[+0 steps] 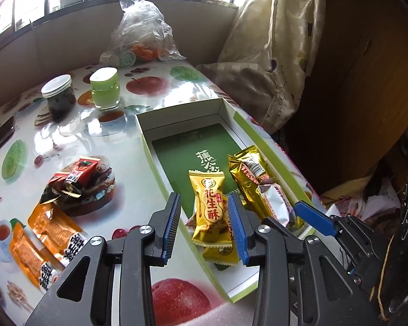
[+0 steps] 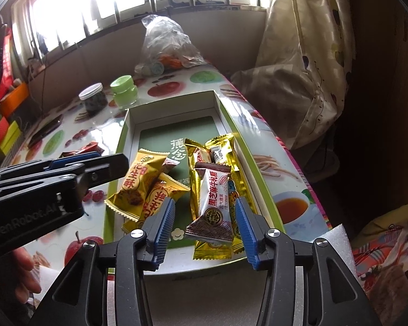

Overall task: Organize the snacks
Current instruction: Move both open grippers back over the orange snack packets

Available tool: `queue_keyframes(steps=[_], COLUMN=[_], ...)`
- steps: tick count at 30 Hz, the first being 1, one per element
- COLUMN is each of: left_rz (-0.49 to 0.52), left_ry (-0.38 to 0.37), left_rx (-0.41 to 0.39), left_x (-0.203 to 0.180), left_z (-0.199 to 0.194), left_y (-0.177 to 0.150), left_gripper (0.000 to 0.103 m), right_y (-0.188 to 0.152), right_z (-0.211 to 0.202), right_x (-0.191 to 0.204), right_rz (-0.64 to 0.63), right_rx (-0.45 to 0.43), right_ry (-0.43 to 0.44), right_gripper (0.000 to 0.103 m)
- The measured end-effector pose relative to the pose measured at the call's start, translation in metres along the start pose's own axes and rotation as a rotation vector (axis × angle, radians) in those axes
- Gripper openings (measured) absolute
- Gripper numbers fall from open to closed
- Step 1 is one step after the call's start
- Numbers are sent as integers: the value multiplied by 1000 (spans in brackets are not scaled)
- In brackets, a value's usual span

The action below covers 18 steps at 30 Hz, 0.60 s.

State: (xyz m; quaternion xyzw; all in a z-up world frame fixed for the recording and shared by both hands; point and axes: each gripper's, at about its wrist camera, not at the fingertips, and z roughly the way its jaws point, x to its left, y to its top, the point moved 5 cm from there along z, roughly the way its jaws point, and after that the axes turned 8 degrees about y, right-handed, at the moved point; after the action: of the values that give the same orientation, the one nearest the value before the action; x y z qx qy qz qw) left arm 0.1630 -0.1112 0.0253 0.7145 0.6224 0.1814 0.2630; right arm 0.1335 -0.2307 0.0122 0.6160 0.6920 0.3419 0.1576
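The fruit-print table point(image 1: 149, 141) carries an open green-rimmed box point(image 1: 147, 141) at its right edge, holding gold peanut candies point(image 1: 209, 206) and a white sesame candy point(image 2: 215, 206). Orange packets point(image 1: 49, 233) lie near the front left corner. Left gripper point(image 1: 204, 228) and right gripper point(image 2: 204, 231) both gape, gripping nothing

The left gripper point(image 1: 204, 231) hangs at lower centre, jaws apart over a yellow candy point(image 1: 208, 206) in the box point(image 1: 160, 163). Gold packets point(image 1: 247, 174) lie right of it. Orange packs point(image 1: 40, 241) sit lower left on the surface point(image 1: 138, 184).
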Motion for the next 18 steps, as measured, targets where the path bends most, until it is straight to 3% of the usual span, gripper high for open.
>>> queue_keyframes(steps=[18], left_rz=[-43], left_ry=[51], left_rx=[-70], left_x=[25], left_z=[-46], left_y=[-19], left_gripper=[38], right_y=[-7], right_z=[-28], right_x=[26], right_rz=[-19], right_rx=[-52], right_ry=[-1], right_gripper=[48])
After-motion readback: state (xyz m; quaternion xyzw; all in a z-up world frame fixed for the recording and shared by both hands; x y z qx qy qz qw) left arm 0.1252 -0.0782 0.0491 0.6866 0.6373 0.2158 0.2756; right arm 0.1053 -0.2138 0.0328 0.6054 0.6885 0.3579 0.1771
